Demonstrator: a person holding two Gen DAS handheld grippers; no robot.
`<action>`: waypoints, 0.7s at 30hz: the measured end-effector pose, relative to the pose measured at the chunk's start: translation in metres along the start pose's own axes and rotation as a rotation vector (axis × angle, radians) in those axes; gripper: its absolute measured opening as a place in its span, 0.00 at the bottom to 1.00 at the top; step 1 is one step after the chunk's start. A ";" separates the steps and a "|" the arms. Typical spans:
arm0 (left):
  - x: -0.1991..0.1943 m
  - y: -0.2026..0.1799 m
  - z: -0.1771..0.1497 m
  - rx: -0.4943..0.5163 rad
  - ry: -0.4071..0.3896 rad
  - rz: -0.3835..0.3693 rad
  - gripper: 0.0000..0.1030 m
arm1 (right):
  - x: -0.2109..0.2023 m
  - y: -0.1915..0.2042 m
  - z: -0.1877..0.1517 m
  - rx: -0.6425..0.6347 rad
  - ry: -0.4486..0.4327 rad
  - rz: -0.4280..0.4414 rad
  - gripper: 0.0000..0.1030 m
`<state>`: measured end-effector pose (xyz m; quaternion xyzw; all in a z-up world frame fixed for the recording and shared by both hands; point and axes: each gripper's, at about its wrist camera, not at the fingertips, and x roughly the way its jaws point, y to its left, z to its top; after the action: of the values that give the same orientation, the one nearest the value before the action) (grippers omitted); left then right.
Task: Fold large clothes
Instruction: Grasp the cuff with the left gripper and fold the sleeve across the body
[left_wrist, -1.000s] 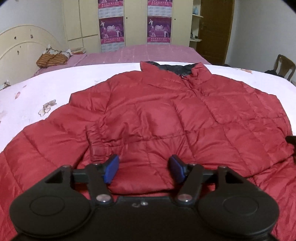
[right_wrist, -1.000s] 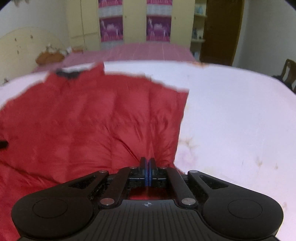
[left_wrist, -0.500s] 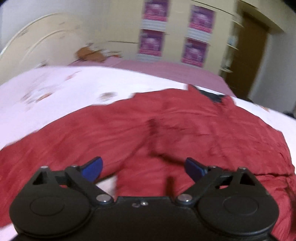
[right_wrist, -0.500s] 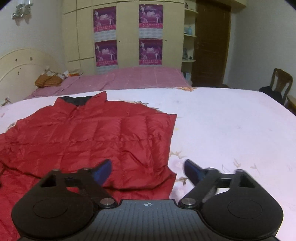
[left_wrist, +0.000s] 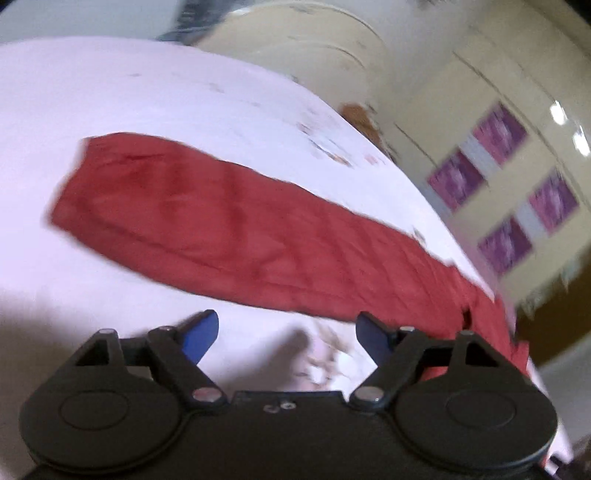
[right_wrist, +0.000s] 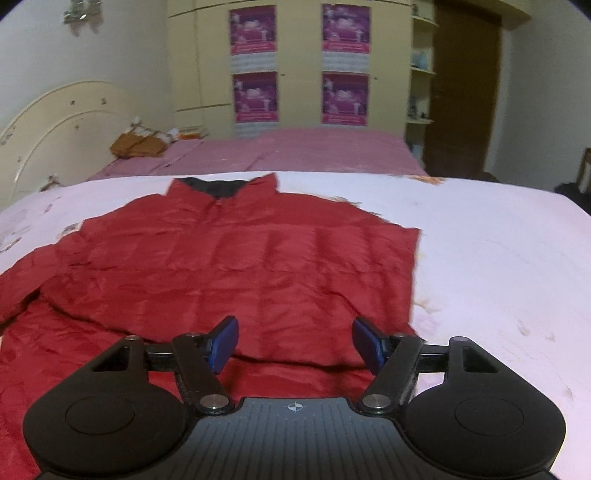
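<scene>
A red padded jacket (right_wrist: 236, 266) lies flat on the white bed cover (right_wrist: 498, 266), collar with dark lining at the far end. Its right side is folded in, leaving a straight edge. My right gripper (right_wrist: 293, 341) is open and empty above the jacket's near hem. In the tilted, blurred left wrist view, the jacket's left sleeve (left_wrist: 207, 218) stretches out over the white cover (left_wrist: 147, 92). My left gripper (left_wrist: 286, 334) is open and empty just short of the sleeve's near edge.
A second bed with a pink cover (right_wrist: 295, 151) and a brown bundle (right_wrist: 138, 144) stands behind. A cream headboard (right_wrist: 55, 122) is at the left, a poster-covered wardrobe (right_wrist: 299, 62) and a dark door (right_wrist: 465, 92) at the back.
My right gripper let go of the jacket's folded right side, opened and swung left over the hem. My left gripper opened wider and swung left, tilting, to face the outstretched left sleeve.
</scene>
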<state>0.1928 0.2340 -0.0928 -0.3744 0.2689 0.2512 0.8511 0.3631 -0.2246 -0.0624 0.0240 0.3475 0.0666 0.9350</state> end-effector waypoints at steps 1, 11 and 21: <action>-0.003 0.007 0.002 -0.032 -0.014 0.004 0.78 | 0.001 0.003 0.001 -0.006 -0.002 0.009 0.66; 0.009 0.057 0.039 -0.295 -0.140 -0.009 0.63 | 0.003 0.013 0.007 -0.036 -0.018 0.012 0.66; 0.015 0.037 0.074 -0.142 -0.189 0.006 0.06 | 0.011 0.004 0.011 -0.026 -0.009 -0.060 0.66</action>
<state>0.2009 0.3165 -0.0784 -0.4078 0.1702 0.3065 0.8431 0.3782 -0.2194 -0.0609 0.0020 0.3431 0.0430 0.9383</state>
